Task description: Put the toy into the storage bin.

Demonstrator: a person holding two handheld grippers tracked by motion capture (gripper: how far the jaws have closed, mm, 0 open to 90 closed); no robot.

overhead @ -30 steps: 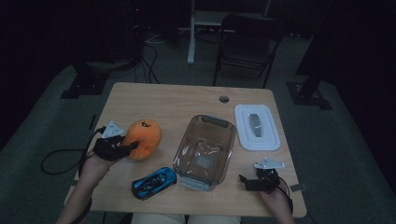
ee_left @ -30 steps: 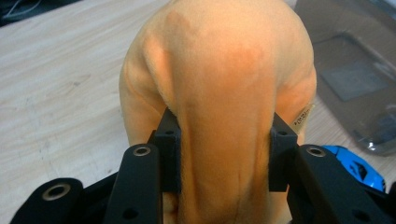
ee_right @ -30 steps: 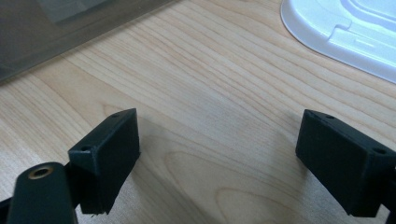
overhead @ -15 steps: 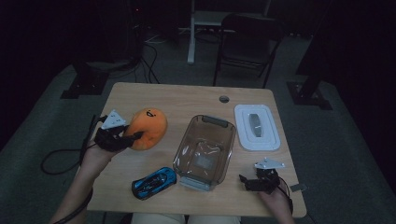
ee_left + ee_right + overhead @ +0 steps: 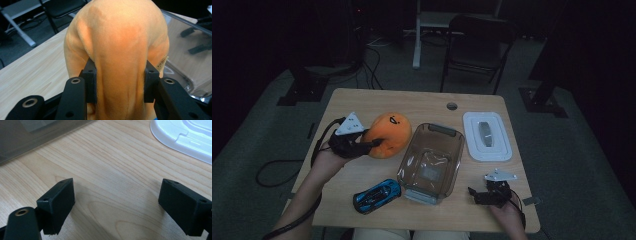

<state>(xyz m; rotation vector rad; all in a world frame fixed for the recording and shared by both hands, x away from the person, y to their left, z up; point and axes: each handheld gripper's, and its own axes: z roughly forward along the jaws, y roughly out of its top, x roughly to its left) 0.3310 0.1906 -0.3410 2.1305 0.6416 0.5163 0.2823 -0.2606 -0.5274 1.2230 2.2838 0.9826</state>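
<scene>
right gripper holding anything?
No. In the right gripper view, the right gripper has its jaws wide apart over the bare table, with nothing between them.

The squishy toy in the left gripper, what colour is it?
Orange; the soft toy shows best in the left gripper view.

Your light wooden table [image 5: 422,105] carries a clear plastic container [image 5: 430,161], its white lid [image 5: 486,135] just right of it, and a blue toy car [image 5: 376,195] near your edge.

Orange plush toy [image 5: 388,135] left of clear plastic container [image 5: 431,161], blue toy car [image 5: 377,195] in front, white plastic lid [image 5: 487,136] right, all on wooden table [image 5: 422,107]
</scene>
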